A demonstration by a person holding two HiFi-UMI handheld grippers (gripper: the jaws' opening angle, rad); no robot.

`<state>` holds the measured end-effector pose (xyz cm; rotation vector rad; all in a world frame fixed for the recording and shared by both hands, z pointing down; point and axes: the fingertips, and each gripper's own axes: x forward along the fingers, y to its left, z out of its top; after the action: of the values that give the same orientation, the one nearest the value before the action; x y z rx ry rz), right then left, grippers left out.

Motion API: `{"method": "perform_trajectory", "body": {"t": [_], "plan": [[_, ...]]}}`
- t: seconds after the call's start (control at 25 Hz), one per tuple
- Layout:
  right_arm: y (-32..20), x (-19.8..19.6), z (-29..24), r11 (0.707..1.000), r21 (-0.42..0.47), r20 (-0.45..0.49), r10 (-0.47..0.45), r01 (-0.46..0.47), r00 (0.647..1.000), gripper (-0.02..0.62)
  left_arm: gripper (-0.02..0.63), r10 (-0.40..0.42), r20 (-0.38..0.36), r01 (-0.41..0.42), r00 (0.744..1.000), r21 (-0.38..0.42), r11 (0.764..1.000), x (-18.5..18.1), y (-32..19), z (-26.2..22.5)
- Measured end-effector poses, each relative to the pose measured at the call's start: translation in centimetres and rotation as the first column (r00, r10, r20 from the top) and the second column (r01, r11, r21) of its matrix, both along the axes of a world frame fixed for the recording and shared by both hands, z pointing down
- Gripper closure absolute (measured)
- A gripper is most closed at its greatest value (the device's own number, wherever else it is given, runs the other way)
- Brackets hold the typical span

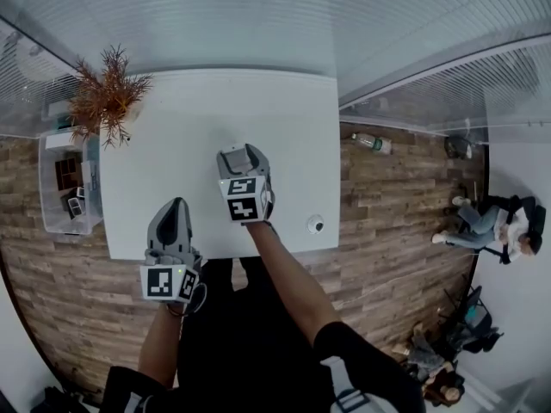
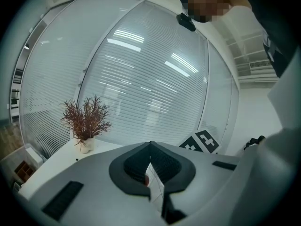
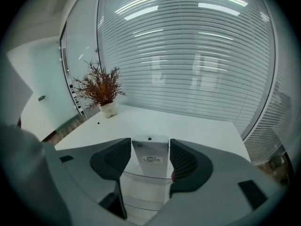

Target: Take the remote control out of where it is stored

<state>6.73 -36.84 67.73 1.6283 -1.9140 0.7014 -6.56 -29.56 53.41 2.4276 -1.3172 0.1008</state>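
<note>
Slim white plastic remote control [image 3: 150, 157] stands upright in a clear acrylic holder [image 3: 141, 186] mid white table [image 3: 202, 126], with a reddish dried plant in a white pot [image 3: 99, 86] at its 10 o'clock. Right claw [image 3: 150, 147] is spread and straddles it, pads not pressing. Left claw [image 2: 150, 147] is pressed together, idle. The remote is likely light, rigid and slick: pinch the long edges above the holder rim.

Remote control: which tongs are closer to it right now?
Right. The right tongs straddle the remote control, one open jaw on each side of it. The left tongs sit shut back at the white table's near edge, off to the left, clear of it.
</note>
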Motion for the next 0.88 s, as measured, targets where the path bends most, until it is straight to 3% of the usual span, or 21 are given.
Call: {"method": "perform_trajectory", "body": {"t": [0.48,0.88], "plan": [[0.3,0.2,0.4,0.999,-0.036,0.002,0.023,-0.023,1.0,0.356,0.6,-0.004,0.021,0.004,1.0,0.029,1.0,0.0,0.4,-0.5],[0.5,-0.3,-1.4,1.0,0.025,0.017,0.009,-0.01,1.0,0.357,0.6,-0.021,-0.006,0.022,1.0,0.02,1.0,-0.6,1.1,-0.8]]}}
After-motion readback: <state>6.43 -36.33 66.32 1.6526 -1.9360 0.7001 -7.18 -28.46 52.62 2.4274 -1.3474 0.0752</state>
